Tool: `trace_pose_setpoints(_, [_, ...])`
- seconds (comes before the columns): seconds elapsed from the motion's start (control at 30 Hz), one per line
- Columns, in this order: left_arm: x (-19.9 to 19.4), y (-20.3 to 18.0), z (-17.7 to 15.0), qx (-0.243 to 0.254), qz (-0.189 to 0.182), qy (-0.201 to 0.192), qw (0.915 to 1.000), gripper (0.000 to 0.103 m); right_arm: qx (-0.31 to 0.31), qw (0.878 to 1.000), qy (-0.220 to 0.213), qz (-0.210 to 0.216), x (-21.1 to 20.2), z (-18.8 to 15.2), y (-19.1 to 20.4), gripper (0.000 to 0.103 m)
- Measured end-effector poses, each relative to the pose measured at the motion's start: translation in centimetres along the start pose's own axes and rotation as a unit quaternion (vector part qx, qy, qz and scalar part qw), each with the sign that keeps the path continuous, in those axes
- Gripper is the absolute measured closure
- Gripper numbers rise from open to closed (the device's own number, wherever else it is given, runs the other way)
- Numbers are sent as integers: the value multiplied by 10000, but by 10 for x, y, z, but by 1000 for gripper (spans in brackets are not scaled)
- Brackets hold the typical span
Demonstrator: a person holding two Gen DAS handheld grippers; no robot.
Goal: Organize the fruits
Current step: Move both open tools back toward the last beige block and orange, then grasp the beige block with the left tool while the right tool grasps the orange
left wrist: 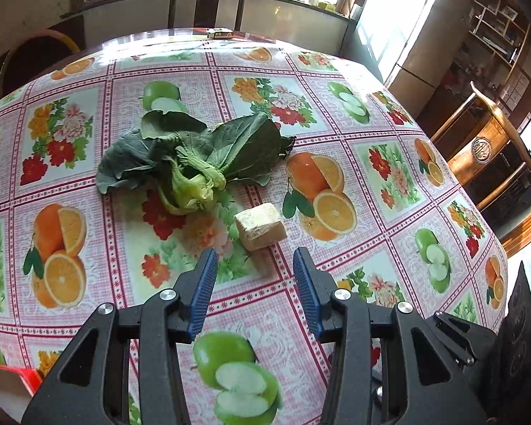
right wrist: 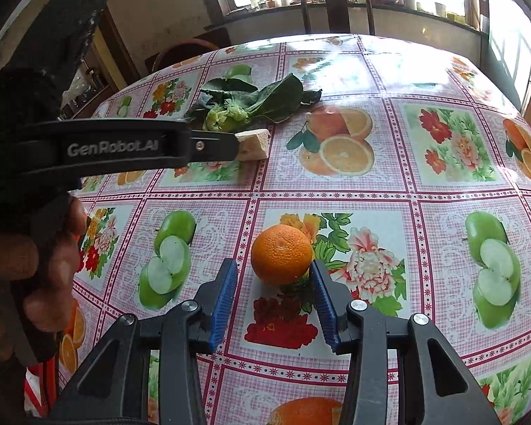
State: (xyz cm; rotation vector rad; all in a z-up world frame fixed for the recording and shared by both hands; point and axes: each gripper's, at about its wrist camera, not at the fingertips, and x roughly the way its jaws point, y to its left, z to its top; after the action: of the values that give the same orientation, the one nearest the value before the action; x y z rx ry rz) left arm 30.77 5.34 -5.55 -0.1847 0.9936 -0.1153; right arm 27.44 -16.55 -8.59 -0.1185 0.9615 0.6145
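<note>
Orange (right wrist: 281,254): one real fruit, resting on the desk (right wrist: 424,163) at lower centre of the right wrist view, on the printed cloth. It sits directly ahead of the right hand-held gripper (right wrist: 274,299), just beyond the fingertips and slightly toward the right-side pad. That pad appears to touch or nearly touch the fruit's flank; contact cannot be confirmed. The left-side pad stands clear of it. The jaws are parted with nothing between the pads. The fruit is near round, so no long axis governs the approach.

Left hand-held gripper (left wrist: 255,276): jaws likewise parted and empty, aimed at a pale tan block (left wrist: 260,226) lying just ahead of the tips in centre frame. A leafy green vegetable (left wrist: 191,163) lies beyond the block, toward upper left of centre. The orange does not show in the left wrist view.

Judgement: the right hand is the nearer to the fruit. A short advance along the fingers, shifted slightly right in frame, should bring the orange between the pads before closing.

No container for the fruit is identifiable in either view.
</note>
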Motion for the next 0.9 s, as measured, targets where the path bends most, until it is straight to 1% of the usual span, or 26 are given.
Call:
trace_pose_setpoints(0.1, [19,1,8,-60,91,87,9999,60,-50,10000,-20,-20,2,3,-1,63])
trace_pose_setpoints(0.13, [24,1,10,-95,46,108,9999,60,-33,10000,-27,-29,2,4,-3,69])
trace_pose_setpoints(0.2, [32,3,13,-209,-130,133,9996,58,35,10000,-21,70,1,4,-7,69])
trace_pose_setpoints(0.23, [35,1,15,-206,-131,140,9996,58,51,9999,-29,81,0,3,-9,69])
trace_pose_setpoints(0.3, [38,-6,17,-60,20,57,10000,58,53,9999,-56,68,-4,1,-11,70])
trace_pose_setpoints(0.33, [39,-9,18,-16,38,46,10000,59,67,9999,-71,75,-7,-1,-13,70])
trace_pose_setpoints(0.37, [40,-11,17,14,16,28,10000,61,91,9999,-86,79,-10,-3,-14,70])
trace_pose_setpoints(0.4, [40,-13,17,45,6,20,10000,67,112,9998,-105,82,-13,-4,-15,70])
trace_pose_setpoints(0.43, [40,-14,16,82,16,20,10000,70,123,9998,-122,83,-16,-5,-16,70])
trace_pose_setpoints(0.63, [25,-12,-1,78,-34,35,10000,70,90,9997,-212,85,-31,-8,-14,70])
trace_pose_setpoints(0.77, [-1,-10,-24,91,25,-46,9999,70,99,9996,-256,89,-44,-15,-10,70])
trace_pose_setpoints(0.9, [-29,-4,-48,8,8,-131,9999,70,55,9995,-284,120,-53,-22,-1,70])
